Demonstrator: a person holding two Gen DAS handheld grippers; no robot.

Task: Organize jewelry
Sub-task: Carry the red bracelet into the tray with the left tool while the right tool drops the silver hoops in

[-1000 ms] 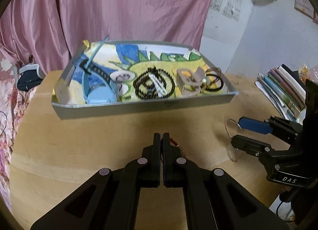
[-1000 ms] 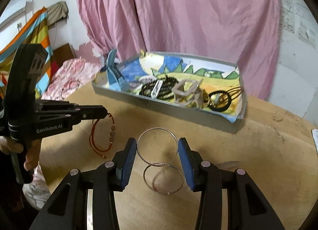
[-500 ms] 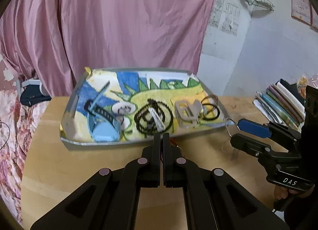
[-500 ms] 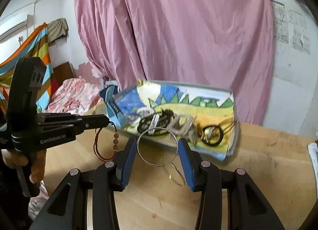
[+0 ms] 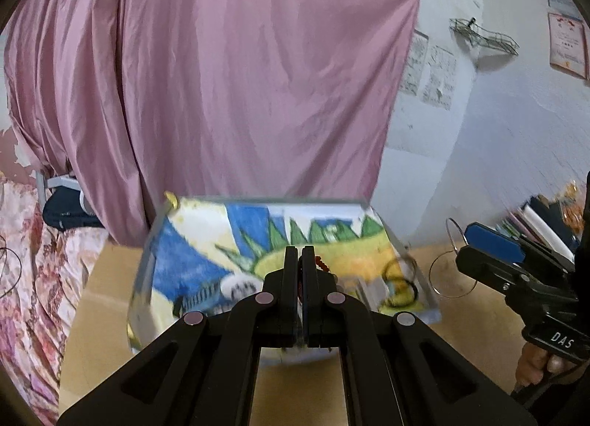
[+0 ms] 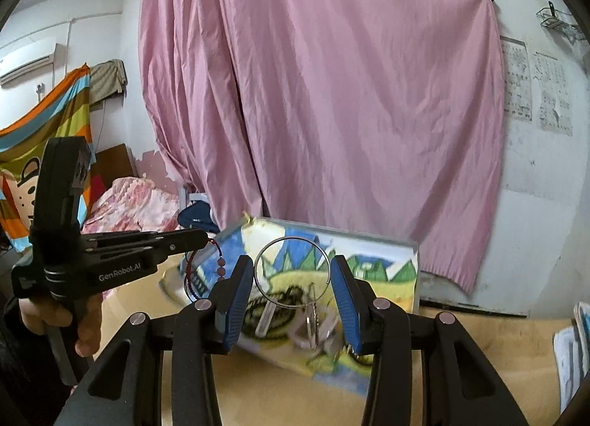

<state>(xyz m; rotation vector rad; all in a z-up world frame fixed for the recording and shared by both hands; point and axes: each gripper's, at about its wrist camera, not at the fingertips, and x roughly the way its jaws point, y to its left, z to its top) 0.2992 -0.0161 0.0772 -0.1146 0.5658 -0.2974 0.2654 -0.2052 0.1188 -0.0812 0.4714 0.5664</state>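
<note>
Left gripper (image 5: 299,260) pinching limp bracelet (image 6: 206,267) – right gripper (image 6: 291,278) clamping springy wire hoop (image 6: 291,271) across rim – squeezing lightly.

We are seeing the tray (image 6: 413,271) sitting on the table (image 6: 479,348) at twelve o'clock, the curtain (image 6: 332,94) hanging behind it, books (image 5: 538,223) lying at three o'clock, and bedding (image 6: 129,201) lying at nine o'clock.

White lettering "GenRobot.AI" on the black body of the left claw (image 6: 206,238), seen from the right wrist. "DAS" in white on the black body of the right claw (image 5: 457,241), left wrist view. Wall sheets (image 6: 518,79) printed, illegible.
</note>
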